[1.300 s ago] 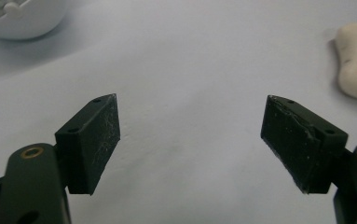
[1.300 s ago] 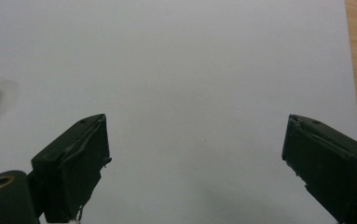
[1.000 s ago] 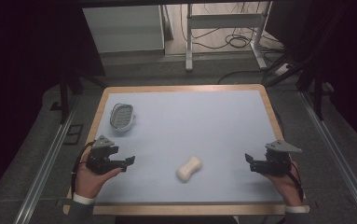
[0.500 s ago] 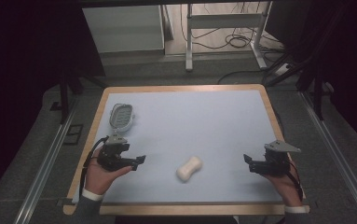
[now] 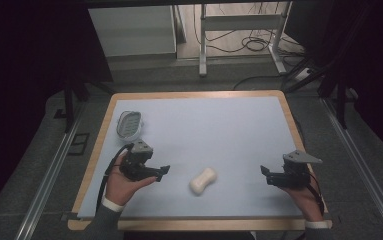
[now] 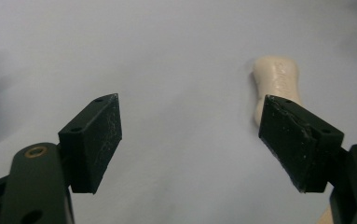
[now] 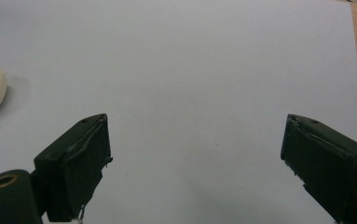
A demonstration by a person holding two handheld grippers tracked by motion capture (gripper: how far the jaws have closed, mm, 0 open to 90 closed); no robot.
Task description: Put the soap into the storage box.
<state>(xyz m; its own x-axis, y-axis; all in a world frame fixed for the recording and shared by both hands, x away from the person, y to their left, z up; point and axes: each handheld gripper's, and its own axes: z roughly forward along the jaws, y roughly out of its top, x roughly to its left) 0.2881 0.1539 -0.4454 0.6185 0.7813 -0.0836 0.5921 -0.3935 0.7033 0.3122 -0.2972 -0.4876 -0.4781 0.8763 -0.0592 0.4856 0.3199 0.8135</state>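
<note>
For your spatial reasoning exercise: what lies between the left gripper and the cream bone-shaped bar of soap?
Nothing: in the high view, bare blue mat separates the left gripper from the soap. The left gripper view shows the same.

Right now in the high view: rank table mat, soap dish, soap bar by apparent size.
1. Table mat, largest by far.
2. Soap dish.
3. Soap bar, slightly smaller than the dish; it lies nearer the camera, so that gap is unsure.

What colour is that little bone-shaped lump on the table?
Cream-white lump, clearest in the left gripper view.
</note>
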